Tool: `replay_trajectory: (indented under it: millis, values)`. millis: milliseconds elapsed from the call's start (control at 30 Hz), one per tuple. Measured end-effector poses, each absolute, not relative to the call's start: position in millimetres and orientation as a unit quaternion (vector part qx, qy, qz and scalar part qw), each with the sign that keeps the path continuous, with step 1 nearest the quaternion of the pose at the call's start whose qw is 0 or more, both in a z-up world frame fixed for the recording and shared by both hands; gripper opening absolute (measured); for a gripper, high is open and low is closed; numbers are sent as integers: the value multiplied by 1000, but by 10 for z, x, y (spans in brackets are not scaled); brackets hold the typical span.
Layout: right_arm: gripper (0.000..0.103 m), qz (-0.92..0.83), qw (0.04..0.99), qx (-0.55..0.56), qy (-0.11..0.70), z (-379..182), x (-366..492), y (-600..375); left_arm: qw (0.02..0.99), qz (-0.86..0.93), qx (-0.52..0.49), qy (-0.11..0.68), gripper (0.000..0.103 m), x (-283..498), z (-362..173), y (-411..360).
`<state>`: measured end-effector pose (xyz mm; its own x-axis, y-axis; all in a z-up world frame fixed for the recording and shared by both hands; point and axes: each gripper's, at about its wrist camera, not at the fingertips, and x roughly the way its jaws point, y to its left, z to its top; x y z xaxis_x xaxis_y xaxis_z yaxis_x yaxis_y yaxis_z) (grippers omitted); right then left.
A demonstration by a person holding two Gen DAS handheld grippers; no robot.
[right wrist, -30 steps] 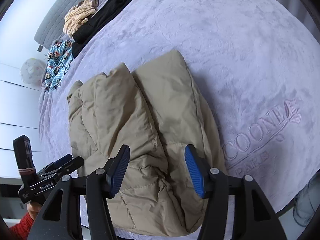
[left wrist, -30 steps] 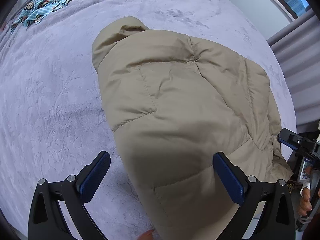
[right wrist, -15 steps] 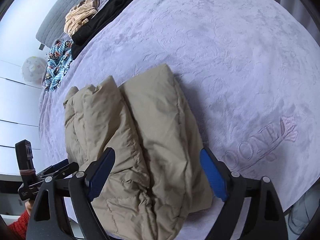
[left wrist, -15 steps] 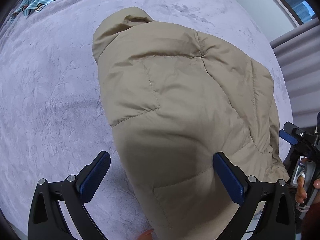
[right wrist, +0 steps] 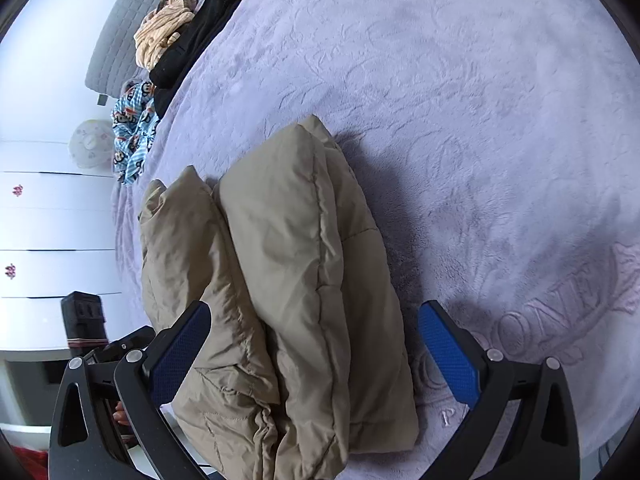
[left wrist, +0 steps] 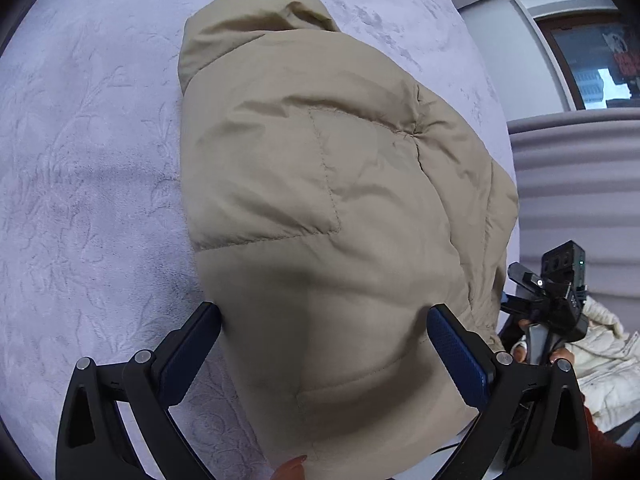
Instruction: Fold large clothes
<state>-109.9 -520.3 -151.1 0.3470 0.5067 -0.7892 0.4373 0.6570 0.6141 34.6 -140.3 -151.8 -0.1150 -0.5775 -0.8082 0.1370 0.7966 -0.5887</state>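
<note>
Your left claw (left wrist: pixel 324 344) is lower and closer over the beige puffer jacket (left wrist: pixel 332 208) than a second ago, its jaws spread wide across the near end without pinching it. Your right claw (right wrist: pixel 314 344) has just been opening; its jaws now stand wide apart, the jacket's folded layers between them, unclamped. The jacket lies folded and puffy, quilted seams showing, on the lavender bedspread (right wrist: pixel 460 100).

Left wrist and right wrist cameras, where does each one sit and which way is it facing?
Left wrist: on the left tool, angled down at the beige puffer jacket; a fingertip shows.
Right wrist: on the right tool, angled down at the jacket's folded edge; fingers show low left.
Shared: jacket, lilac bedspread, black garment, each other's tool.
</note>
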Motion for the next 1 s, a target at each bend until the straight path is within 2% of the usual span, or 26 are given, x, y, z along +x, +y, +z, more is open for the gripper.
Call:
replay_trajectory:
  millis: [200, 367, 500, 567, 833, 1000]
  values:
    - [103, 84, 682, 462, 561, -1709, -976, -5292, 602, -315, -257, 687, 103, 439, -1745, -1059]
    - [103, 86, 666, 460, 581, -1975, -844, -5334, 581, -318, -283, 694, 103, 467, -2009, -894]
    - [103, 168, 632, 526, 543, -2028, -727, -5222, 561, -344, -301, 690, 103, 410, -2114, -942]
    - [103, 191, 638, 516, 538, -1953, -671, -5148, 571, -349, -284, 686, 103, 374, -2107, -1040]
    - [103, 201, 657, 367, 627, -1918, -350, -4707, 612, -337, -179, 693, 103, 298, -2099, -1402]
    - [103, 171, 649, 367, 644, -2003, -258, -4656, 614, -315, -165, 704, 103, 283, -2035, -1507]
